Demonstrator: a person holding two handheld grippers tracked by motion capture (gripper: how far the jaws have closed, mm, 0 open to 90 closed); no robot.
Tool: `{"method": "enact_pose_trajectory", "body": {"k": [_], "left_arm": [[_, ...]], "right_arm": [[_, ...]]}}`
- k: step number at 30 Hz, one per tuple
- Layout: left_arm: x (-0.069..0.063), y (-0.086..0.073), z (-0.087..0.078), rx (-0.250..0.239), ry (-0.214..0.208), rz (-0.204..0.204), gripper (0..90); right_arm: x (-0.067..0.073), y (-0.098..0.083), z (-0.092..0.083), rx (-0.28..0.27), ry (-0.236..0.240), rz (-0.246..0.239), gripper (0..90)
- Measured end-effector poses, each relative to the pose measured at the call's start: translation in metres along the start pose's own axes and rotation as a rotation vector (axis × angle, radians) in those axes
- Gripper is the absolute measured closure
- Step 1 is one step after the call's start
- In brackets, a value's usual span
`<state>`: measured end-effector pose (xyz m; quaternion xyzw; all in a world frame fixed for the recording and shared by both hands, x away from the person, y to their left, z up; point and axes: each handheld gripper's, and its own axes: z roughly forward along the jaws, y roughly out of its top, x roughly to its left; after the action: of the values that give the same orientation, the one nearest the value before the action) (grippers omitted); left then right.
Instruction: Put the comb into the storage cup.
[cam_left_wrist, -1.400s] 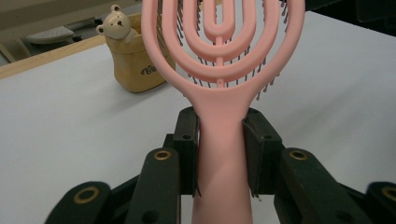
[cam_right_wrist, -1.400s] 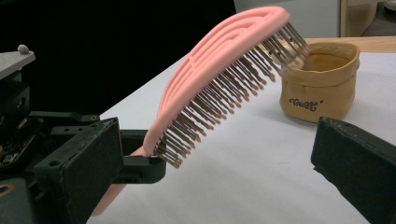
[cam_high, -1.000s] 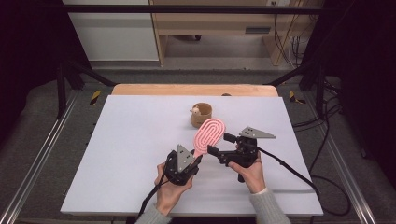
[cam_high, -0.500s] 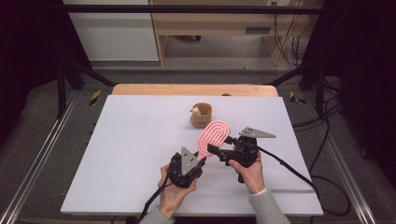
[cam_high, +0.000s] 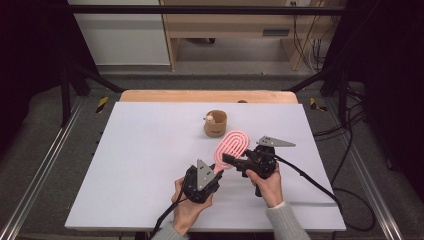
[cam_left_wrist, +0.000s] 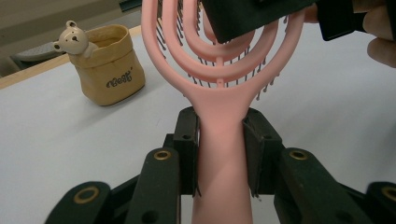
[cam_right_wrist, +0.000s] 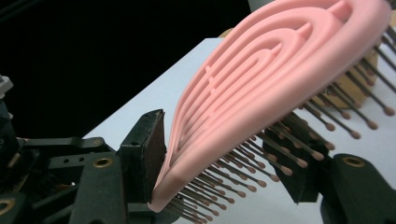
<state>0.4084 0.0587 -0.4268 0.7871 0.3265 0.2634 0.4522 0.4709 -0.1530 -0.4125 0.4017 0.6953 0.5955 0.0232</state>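
Gripping the pink hairbrush (cam_left_wrist: 219, 135) by its handle, the left hand-held gripper (cam_high: 218, 174) is holding it raised above the white worktop (cam_high: 150, 165), jaws shut on either side of the handle just below the looped head. That grip is leaving the whole head free, apparently so the other tool can take it. The right hand-held gripper (cam_high: 226, 158) is coming in from the side across that head; its jaws have just been closing, with the brush head between them. In the right gripper view one pad is lying against the smooth pink back while the far pad is sitting among the bristle tips (cam_right_wrist: 275, 170), so the head is bracketed back and front, though whether the far pad is already pressing I cannot tell.

Both hands are working close together near the front edge of the worktop, forearms entering from below. The left hand (cam_high: 187, 210) is cupping its tool from underneath, aiming it up and away from the person; the right hand (cam_high: 267, 182) is holding its tool roughly level, aimed leftward. A small tan pouch with a bear figure (cam_high: 215, 123) is standing beyond the brush, apart from it, likely the place the brush is meant for.
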Motion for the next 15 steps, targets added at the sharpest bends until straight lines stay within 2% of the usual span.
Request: {"method": "enact_pose_trajectory", "body": {"k": [4,15], "left_arm": [[-0.001,0.0002,0.001,-0.002,0.005,0.004,69.2],[-0.0022,-0.0002,0.0052,0.006,0.013,0.007,69.1]], "right_arm": [[-0.0013,-0.0002,-0.0006,0.004,0.011,0.025,43.1],[-0.001,-0.0006,-0.0018,0.013,0.015,0.04,49.5]]}}
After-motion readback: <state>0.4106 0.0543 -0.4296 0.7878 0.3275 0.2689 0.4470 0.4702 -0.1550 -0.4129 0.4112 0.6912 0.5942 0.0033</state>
